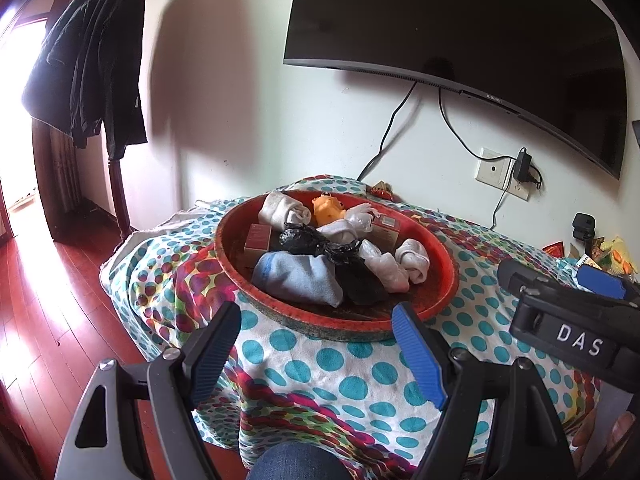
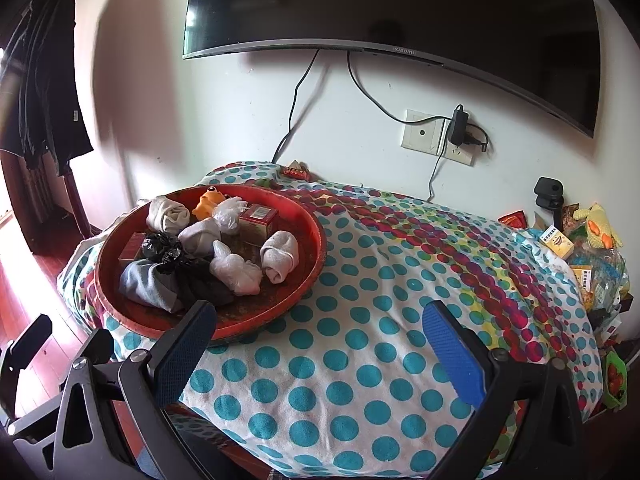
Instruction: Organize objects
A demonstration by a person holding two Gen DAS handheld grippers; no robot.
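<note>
A table draped in a white cloth with teal and multicoloured dots [image 2: 360, 360] stands against a pale wall under a dark wall-mounted television [image 2: 400, 4]. The left gripper [image 1: 320, 344] hangs over the cloth's near edge with its jaws spread wide and nothing between them; its blue pads [image 1: 420, 360] frame the near rim of a round red tray [image 1: 444, 280] just ahead at 12 o'clock. The right gripper [image 2: 324, 344] is likewise released and empty above bare cloth, with the tray at its 10 o'clock. In the tray lie a grey-blue sock bundle [image 1: 300, 276] at 6 o'clock, a crumpled black plastic bag [image 1: 308, 240] near the centre, rolled white socks [image 1: 414, 258] at 3 o'clock, a clear plastic bag [image 2: 236, 268] beside them, small red boxes [image 2: 260, 218] toward the far side and an orange toy [image 1: 326, 210] at 12 o'clock. Off at the table's 3 o'clock edge sits a heap of packets and a yellow knitted duck [image 2: 596, 220]. Dark coats [image 1: 88, 60] hang on a rack at 9 o'clock above a red wooden floor [image 1: 52, 320].
</note>
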